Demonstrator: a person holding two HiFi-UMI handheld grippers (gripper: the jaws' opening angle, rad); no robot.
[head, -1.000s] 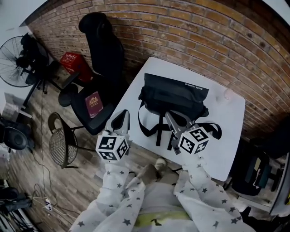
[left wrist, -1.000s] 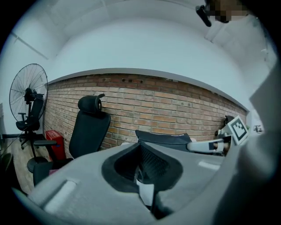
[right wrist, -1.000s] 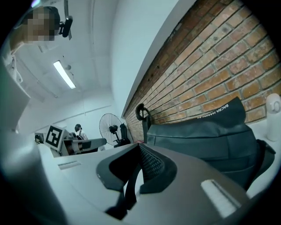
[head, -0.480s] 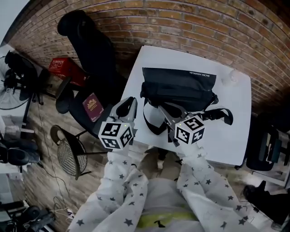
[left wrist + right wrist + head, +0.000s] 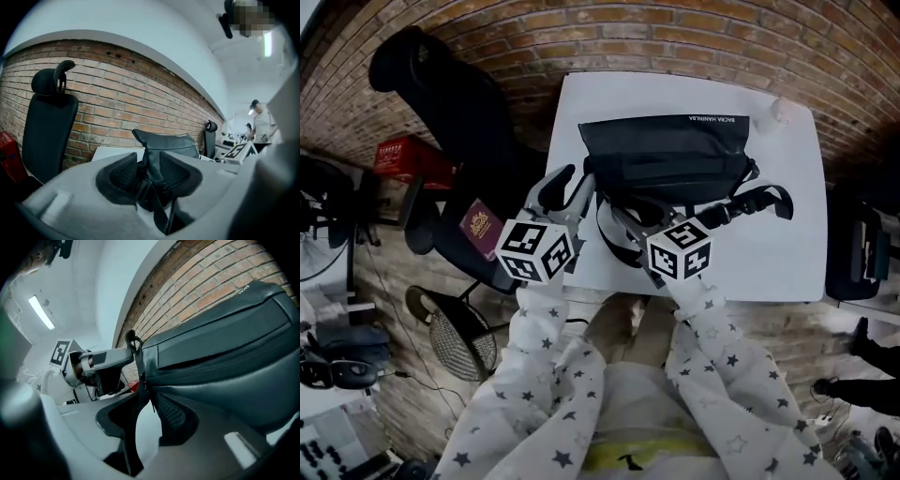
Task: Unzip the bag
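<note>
A black bag [image 5: 675, 155] lies on the white table [image 5: 769, 253], its strap [image 5: 761, 197] trailing to the right. My left gripper [image 5: 570, 192] is at the bag's left end. In the left gripper view the bag's end [image 5: 161, 140] and a strap buckle sit between the pads [image 5: 117, 176], which do not press on them. My right gripper [image 5: 623, 217] is at the bag's front left. In its own view the bag [image 5: 225, 348] fills the right side and a thin strap [image 5: 139, 380] hangs between the jaws. Both grippers' jaws have just been opening and stand open.
A black office chair [image 5: 441, 103] stands left of the table with a dark red booklet [image 5: 478, 228] on its seat. Beyond it is a red crate [image 5: 403, 159]. A brick wall [image 5: 675, 37] runs behind the table. A small pale object [image 5: 780, 111] sits at the table's far right corner.
Both grippers have moved forward to the bag's left end, and their jaws have gone from shut to open. The head view has swung so the table sits more centred.
</note>
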